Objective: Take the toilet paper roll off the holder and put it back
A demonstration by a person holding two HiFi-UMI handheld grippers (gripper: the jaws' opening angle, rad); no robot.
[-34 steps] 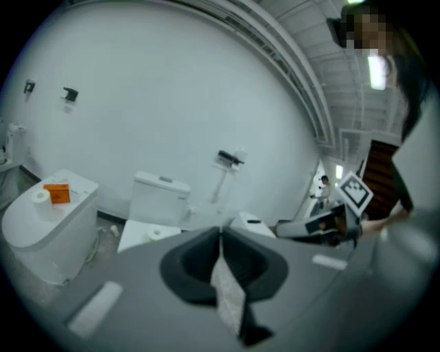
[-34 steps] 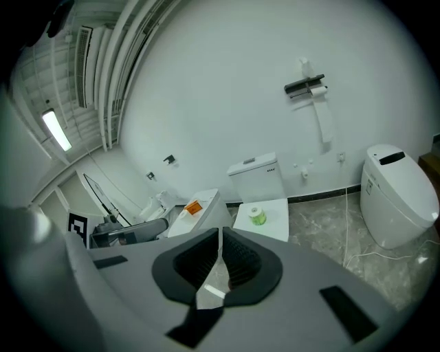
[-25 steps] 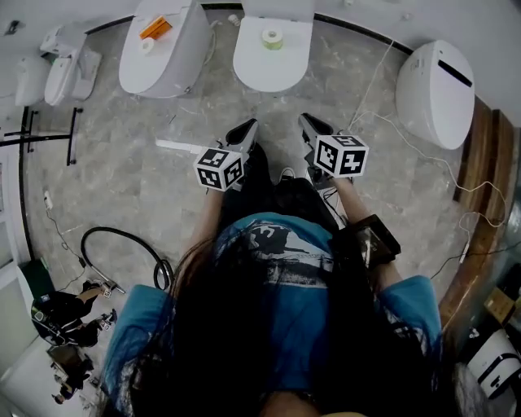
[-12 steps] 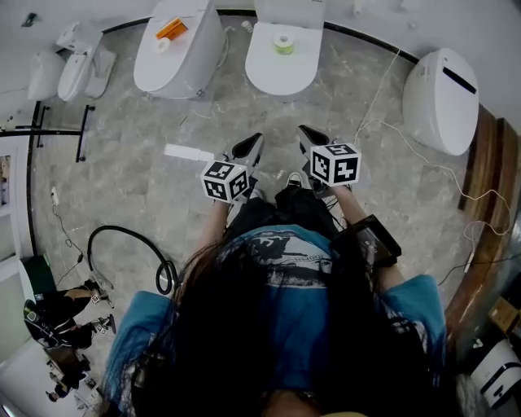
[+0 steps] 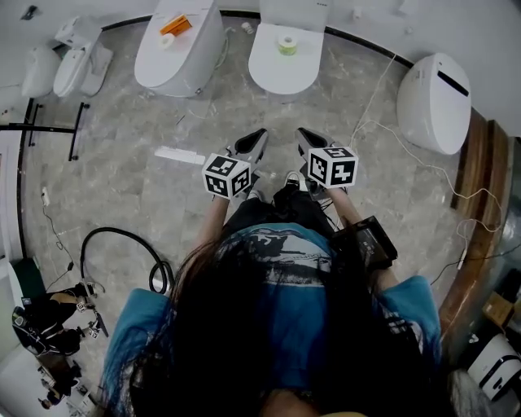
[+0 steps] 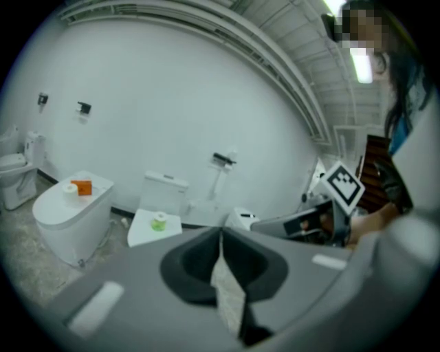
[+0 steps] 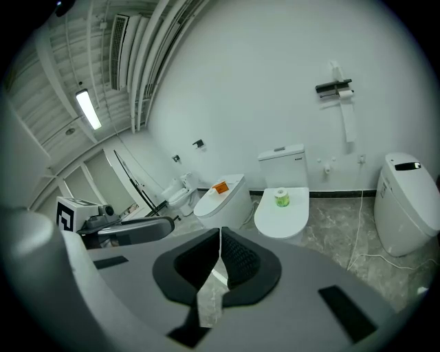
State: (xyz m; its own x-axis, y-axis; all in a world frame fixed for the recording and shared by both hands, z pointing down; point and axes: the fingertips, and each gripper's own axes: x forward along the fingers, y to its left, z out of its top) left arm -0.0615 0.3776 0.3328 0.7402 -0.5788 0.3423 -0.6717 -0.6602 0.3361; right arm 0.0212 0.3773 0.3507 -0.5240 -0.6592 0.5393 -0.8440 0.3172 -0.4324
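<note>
The toilet paper holder is a dark bar high on the white wall, with a strip of paper hanging from it. It also shows small in the left gripper view as the holder. A green-wrapped roll stands on the shut lid of the middle toilet. My left gripper and right gripper are held side by side over the floor, far short of the wall. Both are shut with nothing between their jaws.
A second toilet at the left carries an orange box on its lid. A third toilet stands at the right. White cables trail over the marble floor. A black hose loop lies at the left, and a wooden panel lines the right.
The view has shifted slightly, so the toilets sit a little higher in the head view. Both grippers drew a little closer together and stayed shut.
</note>
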